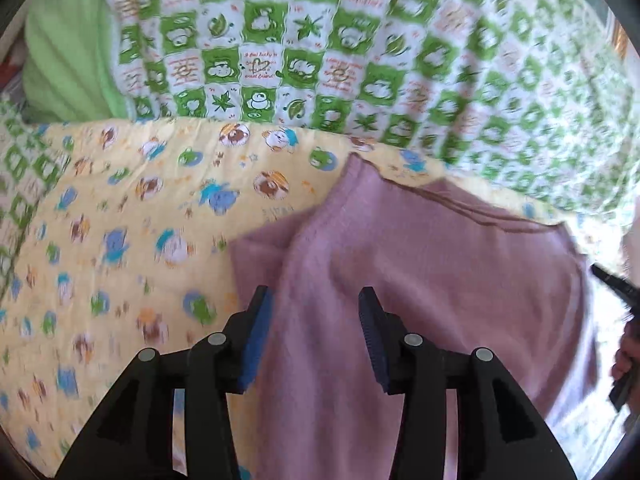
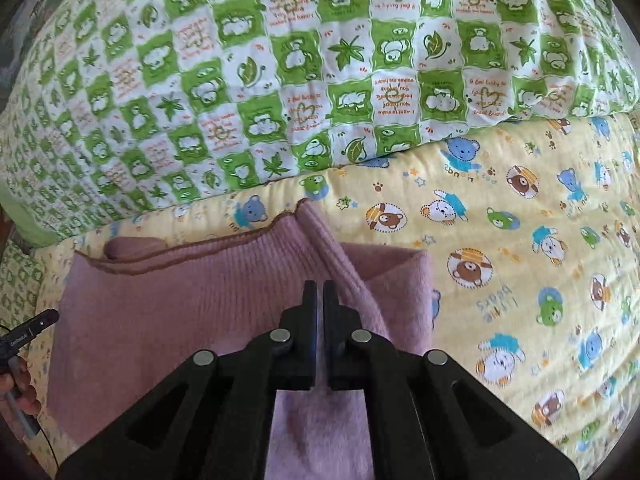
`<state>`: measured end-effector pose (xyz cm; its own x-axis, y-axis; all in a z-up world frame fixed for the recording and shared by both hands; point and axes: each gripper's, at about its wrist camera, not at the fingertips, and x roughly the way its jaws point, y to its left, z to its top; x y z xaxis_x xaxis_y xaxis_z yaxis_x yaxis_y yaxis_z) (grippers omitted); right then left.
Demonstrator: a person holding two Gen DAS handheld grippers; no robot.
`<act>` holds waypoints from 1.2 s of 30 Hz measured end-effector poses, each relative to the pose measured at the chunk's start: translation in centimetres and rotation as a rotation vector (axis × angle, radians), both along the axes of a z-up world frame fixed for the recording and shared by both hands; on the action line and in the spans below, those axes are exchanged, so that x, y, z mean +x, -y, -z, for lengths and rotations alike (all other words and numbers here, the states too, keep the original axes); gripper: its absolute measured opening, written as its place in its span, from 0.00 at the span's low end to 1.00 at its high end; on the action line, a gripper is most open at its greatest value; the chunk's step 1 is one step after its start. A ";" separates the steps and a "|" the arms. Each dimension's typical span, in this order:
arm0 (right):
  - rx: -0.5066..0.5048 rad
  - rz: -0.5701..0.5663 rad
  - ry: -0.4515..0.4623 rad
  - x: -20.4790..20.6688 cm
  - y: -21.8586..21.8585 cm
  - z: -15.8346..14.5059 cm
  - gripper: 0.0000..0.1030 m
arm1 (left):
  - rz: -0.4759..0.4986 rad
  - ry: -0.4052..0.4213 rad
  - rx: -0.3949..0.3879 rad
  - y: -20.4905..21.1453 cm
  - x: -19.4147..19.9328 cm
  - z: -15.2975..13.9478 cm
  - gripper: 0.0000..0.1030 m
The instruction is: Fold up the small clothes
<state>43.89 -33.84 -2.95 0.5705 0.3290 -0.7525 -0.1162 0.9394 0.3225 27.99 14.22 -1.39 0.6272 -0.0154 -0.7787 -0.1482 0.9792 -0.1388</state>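
A small mauve knitted garment (image 1: 420, 264) with brown-stitched hem lies partly folded on a yellow bear-print quilt (image 1: 120, 240). My left gripper (image 1: 316, 300) is open, its blue-padded fingers (image 1: 256, 332) straddling the garment's left part just above the cloth. In the right wrist view the same garment (image 2: 180, 300) spreads left of centre with a raised fold running toward my right gripper (image 2: 319, 292). Its fingers are closed together on that fold of the garment. The right gripper's edge (image 1: 624, 320) shows at the far right of the left wrist view.
A green-and-white checked quilt (image 2: 280, 72) is bunched behind the yellow quilt (image 2: 520, 260), forming a soft ridge. A plain green cloth (image 1: 68, 60) lies at the back left. The left gripper's handle and a hand (image 2: 20, 352) show at the right wrist view's left edge.
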 end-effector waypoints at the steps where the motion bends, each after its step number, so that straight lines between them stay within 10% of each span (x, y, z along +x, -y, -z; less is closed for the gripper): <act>1: 0.019 -0.013 0.000 -1.6 -0.1 -0.6 0.03 | 0.007 0.000 -0.018 0.5 -1.0 -0.3 0.47; 17: -0.107 -0.031 -0.210 -12.9 1.9 4.1 0.03 | -0.096 -0.207 0.025 0.6 -6.6 6.1 0.53; 24: -0.084 0.007 -0.192 -14.0 2.6 1.5 0.07 | -0.223 -0.196 -0.135 -2.6 -11.7 4.5 0.63; 28: -0.033 0.014 -0.165 -15.1 1.8 -0.1 0.43 | -0.266 -0.240 -0.249 -3.5 -14.1 5.3 0.67; 36: 0.028 -0.060 -0.157 -16.9 -1.9 -1.0 0.43 | -0.311 -0.292 -0.426 -3.0 -12.1 8.3 0.68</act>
<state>27.02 -31.97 -1.95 0.4251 0.3808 -0.8211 -0.1183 0.9228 0.3667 15.90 17.18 -9.67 0.4138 -0.2141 -0.8848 -0.5098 0.7507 -0.4201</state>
